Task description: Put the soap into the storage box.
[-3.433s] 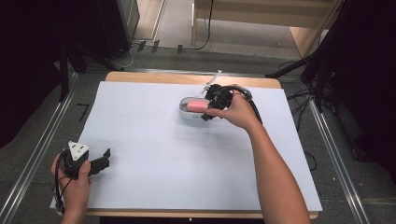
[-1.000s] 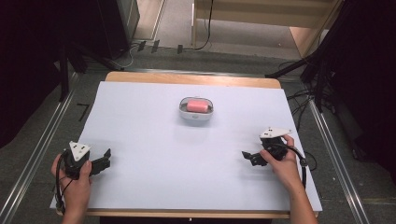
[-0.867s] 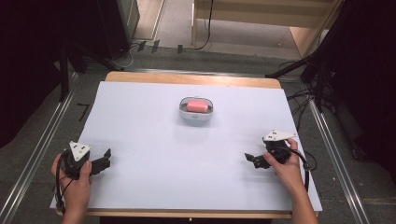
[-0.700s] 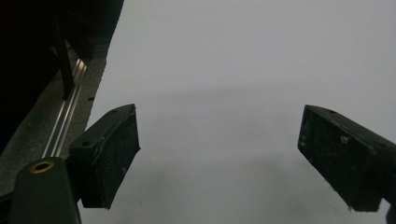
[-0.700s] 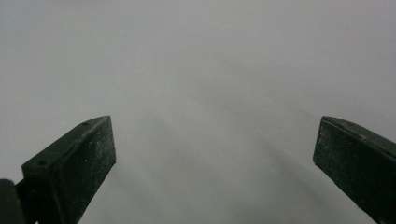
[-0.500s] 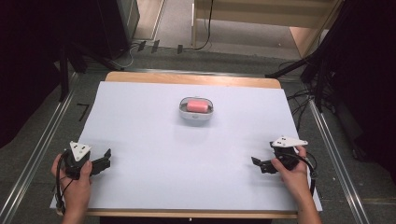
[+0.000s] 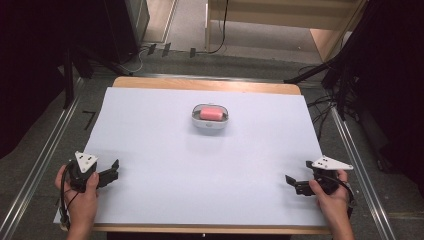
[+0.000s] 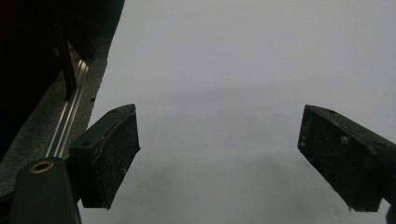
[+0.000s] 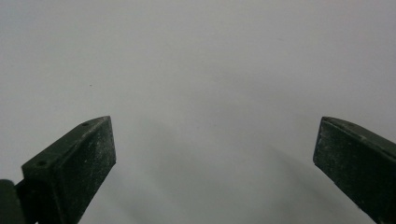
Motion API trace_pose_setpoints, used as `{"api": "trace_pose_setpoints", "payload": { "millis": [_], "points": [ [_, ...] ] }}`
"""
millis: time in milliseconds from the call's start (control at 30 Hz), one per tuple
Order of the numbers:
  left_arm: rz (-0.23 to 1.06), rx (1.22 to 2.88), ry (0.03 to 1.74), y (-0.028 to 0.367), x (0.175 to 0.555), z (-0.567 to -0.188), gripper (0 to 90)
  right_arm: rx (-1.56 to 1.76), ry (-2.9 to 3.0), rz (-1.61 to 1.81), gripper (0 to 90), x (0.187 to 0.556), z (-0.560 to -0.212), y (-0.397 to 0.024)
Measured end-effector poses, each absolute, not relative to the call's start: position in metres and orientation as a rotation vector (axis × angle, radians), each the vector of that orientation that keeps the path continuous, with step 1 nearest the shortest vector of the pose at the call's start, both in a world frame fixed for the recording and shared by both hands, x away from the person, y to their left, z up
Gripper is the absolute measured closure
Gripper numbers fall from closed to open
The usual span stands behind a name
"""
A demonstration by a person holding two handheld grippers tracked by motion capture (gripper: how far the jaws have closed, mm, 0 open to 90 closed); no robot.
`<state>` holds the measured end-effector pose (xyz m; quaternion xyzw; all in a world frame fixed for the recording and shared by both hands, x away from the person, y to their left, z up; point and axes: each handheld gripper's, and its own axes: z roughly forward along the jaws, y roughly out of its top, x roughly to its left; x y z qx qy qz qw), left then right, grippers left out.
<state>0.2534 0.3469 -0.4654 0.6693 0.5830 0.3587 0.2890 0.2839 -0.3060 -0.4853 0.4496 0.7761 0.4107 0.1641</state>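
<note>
White tabletop [image 7: 150, 130] bears a small bowl [image 7: 210, 123] holding a pink block [image 7: 212, 113]; left gripper [image 7: 113, 170] and right gripper [image 7: 292, 182] gape empty

A pink, perhaps soft, block [image 7: 211, 113] lies in a white dish [image 7: 210, 125] mid-table.

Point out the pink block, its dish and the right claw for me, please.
pink block [image 7: 211, 113], high view, middle of its top face.
dish [image 7: 210, 126], high view, near rim.
right claw [image 7: 295, 183], high view, midway between its open jaw tips.
</note>
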Motion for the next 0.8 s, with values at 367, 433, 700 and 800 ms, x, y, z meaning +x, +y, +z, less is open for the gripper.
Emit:
{"api": "trace_pose_setpoints", "payload": {
  "millis": [367,433,700,800],
  "points": [
    [0.958,1.787,1.554,0.347,0.253,-0.465,13.3,1.348,2.091,1.231,0.0,0.263,-0.486,-0.337],
    [0.957,1.784,1.554,0.347,0.253,-0.465,13.3,1.356,2.072,1.240,0.0,0.260,-0.487,-0.341],
    [0.942,1.775,1.565,0.348,0.254,-0.465,13.3,1.384,1.970,1.307,0.0,0.247,-0.488,-0.357],
    [0.937,1.774,1.570,0.349,0.254,-0.465,13.3,1.415,1.937,1.368,0.0,0.246,-0.489,-0.363]
  ]
}}
